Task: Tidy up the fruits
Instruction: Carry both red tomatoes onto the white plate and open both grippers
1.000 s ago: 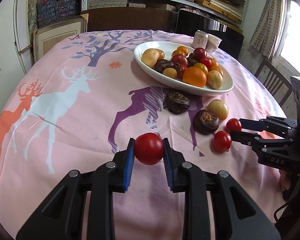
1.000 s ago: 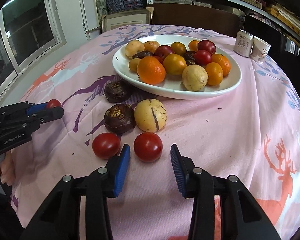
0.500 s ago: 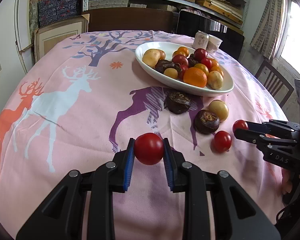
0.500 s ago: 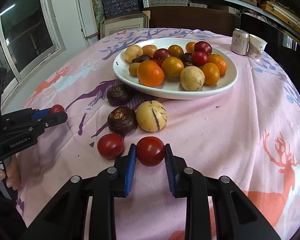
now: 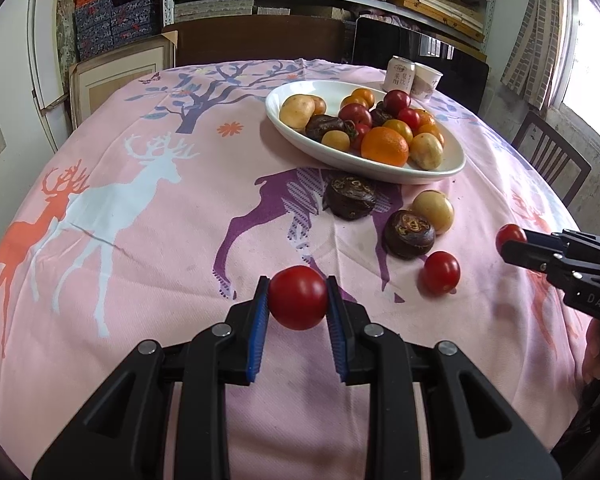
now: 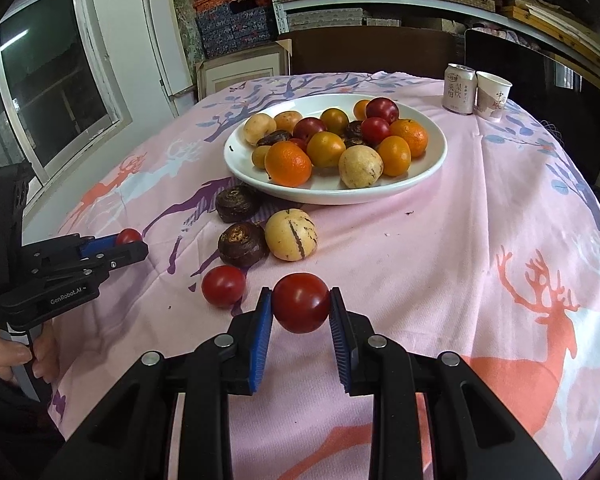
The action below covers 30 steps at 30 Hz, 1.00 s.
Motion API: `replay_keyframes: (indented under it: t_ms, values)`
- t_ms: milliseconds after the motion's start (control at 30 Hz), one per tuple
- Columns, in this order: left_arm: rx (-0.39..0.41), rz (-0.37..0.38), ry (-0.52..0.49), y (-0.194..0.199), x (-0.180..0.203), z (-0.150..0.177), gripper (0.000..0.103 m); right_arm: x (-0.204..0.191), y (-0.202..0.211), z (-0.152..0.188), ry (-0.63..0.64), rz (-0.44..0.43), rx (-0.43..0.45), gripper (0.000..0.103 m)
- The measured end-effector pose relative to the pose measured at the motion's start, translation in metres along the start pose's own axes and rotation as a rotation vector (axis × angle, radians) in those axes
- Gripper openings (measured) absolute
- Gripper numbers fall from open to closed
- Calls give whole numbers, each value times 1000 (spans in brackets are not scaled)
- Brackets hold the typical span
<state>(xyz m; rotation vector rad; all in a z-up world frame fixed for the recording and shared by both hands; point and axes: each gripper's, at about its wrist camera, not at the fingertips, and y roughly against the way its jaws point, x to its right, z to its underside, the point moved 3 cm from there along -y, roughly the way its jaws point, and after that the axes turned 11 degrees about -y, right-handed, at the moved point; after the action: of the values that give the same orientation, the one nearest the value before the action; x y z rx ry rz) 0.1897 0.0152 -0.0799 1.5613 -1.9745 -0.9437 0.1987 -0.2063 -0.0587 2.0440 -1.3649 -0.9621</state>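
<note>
Since the earlier frame the right gripper (image 6: 300, 308) has closed its jaws on a round red tomato (image 6: 300, 302) and lifted it off the counter (image 6: 440, 240). Left gripper (image 5: 298, 300) jaws clamp another red tomato (image 5: 298, 297). White oval dish (image 6: 428, 172) near the far edge holds most fruit; four pieces remain loose in front of it, so nearly done.

The right tongs (image 6: 300, 310) grip a red tomato (image 6: 300, 308) between their blue pads, lifted just clear of the pink deer-print cloth (image 6: 480, 240) on the bench. A second tomato (image 6: 223, 290) lies just left of it, near two dark fruits and a pale striped one. Beyond stands a white plate (image 6: 428, 168) heaped with fruit. At far left, the left tongs (image 6: 130, 240) pinch a small tomato (image 6: 129, 236).
</note>
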Motion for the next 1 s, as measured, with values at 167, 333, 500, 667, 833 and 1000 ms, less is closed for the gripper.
replay_keyframes:
  t_ms: [167,333,500,667,833,1000]
  values:
    - [5,0,-8,5,5,0,26,8,10,0,-24,-5,19,28]
    - [5,-2,-16,7,10,0,26,14,19,2,-42,-12,37,28]
    - [10,-6,-26,11,15,-3,26,21,30,2,-56,-17,60,28]
    - [24,-4,-38,18,20,-8,26,29,43,-3,-72,-23,92,28]
    - [79,-2,-55,34,21,-30,26,38,62,-20,-85,-24,157,28]
    - [130,12,-85,39,24,-67,26,44,69,-52,-101,-30,200,28]
